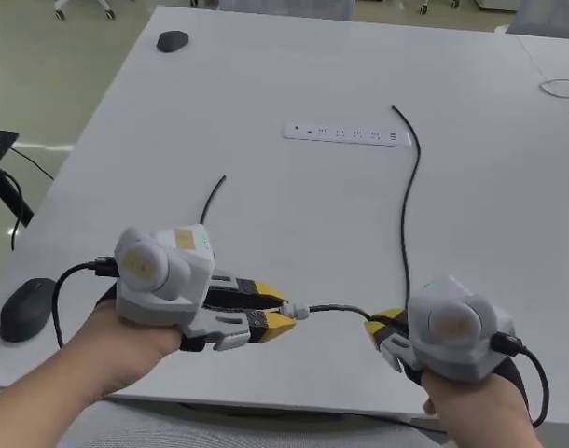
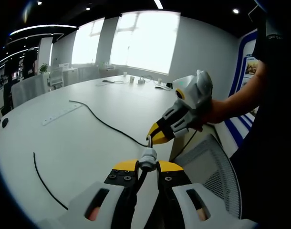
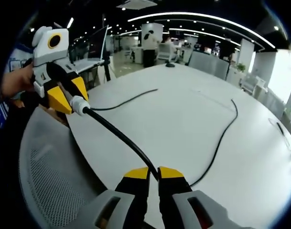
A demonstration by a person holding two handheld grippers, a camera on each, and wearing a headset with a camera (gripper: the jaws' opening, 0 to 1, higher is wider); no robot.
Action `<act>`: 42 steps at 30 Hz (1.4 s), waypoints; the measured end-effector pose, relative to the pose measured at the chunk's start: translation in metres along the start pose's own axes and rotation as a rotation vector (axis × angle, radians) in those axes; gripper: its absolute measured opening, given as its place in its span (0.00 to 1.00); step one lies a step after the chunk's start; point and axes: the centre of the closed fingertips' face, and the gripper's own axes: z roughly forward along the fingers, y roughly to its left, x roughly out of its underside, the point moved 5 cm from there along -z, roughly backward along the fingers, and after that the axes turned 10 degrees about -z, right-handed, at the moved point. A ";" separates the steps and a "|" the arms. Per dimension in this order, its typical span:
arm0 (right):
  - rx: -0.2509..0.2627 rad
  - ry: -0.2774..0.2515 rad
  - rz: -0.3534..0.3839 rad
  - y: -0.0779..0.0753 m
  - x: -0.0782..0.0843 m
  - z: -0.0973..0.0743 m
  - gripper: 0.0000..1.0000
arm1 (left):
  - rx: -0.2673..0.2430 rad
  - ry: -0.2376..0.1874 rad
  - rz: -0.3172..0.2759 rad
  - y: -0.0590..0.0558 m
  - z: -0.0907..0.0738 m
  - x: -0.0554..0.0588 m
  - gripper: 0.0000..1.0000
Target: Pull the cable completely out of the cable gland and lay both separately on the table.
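Near the front edge of the table [image 1: 266, 140], the left gripper [image 1: 281, 314] clamps the pale cable gland [image 1: 297, 311] while the right gripper [image 1: 376, 326] pinches the black cable [image 1: 410, 196] threaded through it, and the blue wall poster [image 2: 248, 71] in the left gripper view bears print apparently too blurred to read.

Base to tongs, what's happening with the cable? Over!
Left tongs shut on cable gland. Right tongs shut on cable. Cable not yet out. Power strip far behind.

No legible text anywhere (small lettering on the dark sleeve [image 2: 274, 36] and the wall poster [image 2: 251, 67] too blurred)
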 end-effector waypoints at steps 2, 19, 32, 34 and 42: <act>0.001 -0.016 -0.025 0.000 -0.001 -0.002 0.02 | 0.002 0.000 -0.012 0.001 0.000 0.001 0.15; -0.033 -0.104 -0.315 0.017 -0.044 -0.030 0.20 | -0.001 0.004 -0.038 -0.001 0.005 -0.002 0.15; -0.077 -0.119 -0.538 0.044 -0.069 -0.016 0.12 | -0.004 0.014 -0.027 -0.002 0.006 -0.001 0.15; -0.078 -0.112 -0.564 0.046 -0.069 -0.015 0.09 | -0.004 0.016 -0.026 -0.002 0.006 -0.001 0.15; -0.084 -0.114 -0.579 0.052 -0.070 -0.014 0.03 | -0.007 0.017 -0.021 0.000 0.004 -0.001 0.15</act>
